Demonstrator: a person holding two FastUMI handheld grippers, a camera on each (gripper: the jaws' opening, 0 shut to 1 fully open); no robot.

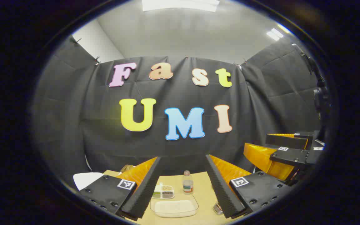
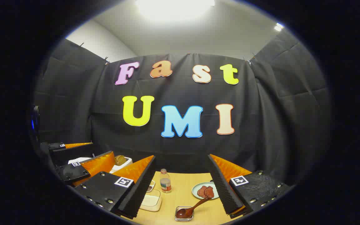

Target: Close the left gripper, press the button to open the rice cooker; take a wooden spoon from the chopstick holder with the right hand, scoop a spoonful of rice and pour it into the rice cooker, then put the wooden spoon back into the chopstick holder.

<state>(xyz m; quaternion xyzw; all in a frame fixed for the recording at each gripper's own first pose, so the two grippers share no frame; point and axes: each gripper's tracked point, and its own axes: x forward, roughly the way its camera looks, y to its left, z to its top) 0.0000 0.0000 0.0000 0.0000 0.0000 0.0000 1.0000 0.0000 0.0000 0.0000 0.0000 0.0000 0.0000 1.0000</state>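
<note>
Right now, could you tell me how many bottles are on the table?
1: the bottle stands upright toward the back of the table, behind the rice container. Others may be hidden behind the gripper fingers.

This is a recording booth set up inside a plain room, not a lived-in kitchen. Black cloth (image 1: 73, 118) hangs clipped as walls on three sides, with bare white wall (image 1: 95, 43) and a ceiling light panel (image 1: 180, 4) showing above it. A light wooden table (image 2: 180, 190) carries staged household props: a small bottle (image 2: 165, 185), a plate of food (image 2: 203, 190), a clear tray of rice (image 1: 174, 207) and a divided dish of grains (image 1: 163, 192).
</note>
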